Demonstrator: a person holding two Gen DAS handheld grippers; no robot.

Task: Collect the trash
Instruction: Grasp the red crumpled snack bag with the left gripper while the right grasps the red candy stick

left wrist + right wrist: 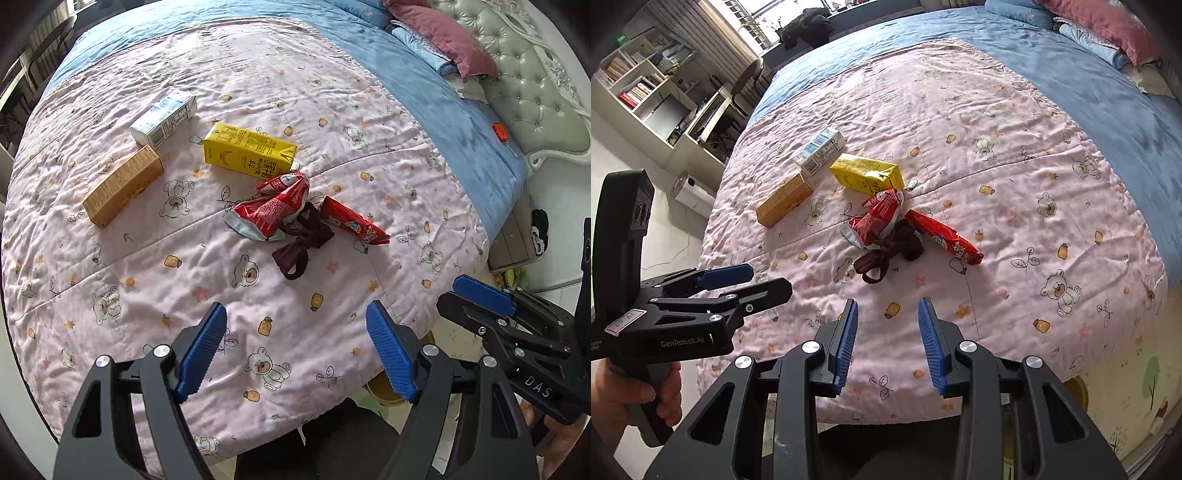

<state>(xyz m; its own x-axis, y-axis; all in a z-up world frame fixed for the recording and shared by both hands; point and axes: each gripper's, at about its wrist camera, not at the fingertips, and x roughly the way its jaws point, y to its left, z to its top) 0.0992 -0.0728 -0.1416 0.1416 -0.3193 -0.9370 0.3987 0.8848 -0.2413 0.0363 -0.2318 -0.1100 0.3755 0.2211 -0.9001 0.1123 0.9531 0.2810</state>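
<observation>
Trash lies on the pink bear-print quilt (184,266): a yellow drink carton (249,150), a white-blue carton (164,120), a tan carton (123,184), a crumpled red wrapper (271,210), a red snack bar wrapper (354,226) and a dark brown fabric strap (299,245). The same items show in the right wrist view: yellow carton (866,174), white-blue carton (820,149), tan carton (785,199), crumpled wrapper (877,218), snack bar wrapper (943,236), strap (886,254). My left gripper (297,350) is open and empty, short of the pile. My right gripper (888,343) is open and empty near the bed's edge.
A blue blanket (424,85), a maroon pillow (443,33) and a tufted headboard (528,74) lie at the far right. A small orange object (500,132) sits on the blanket. A bookshelf (646,81), desk and chair (746,79) stand left of the bed.
</observation>
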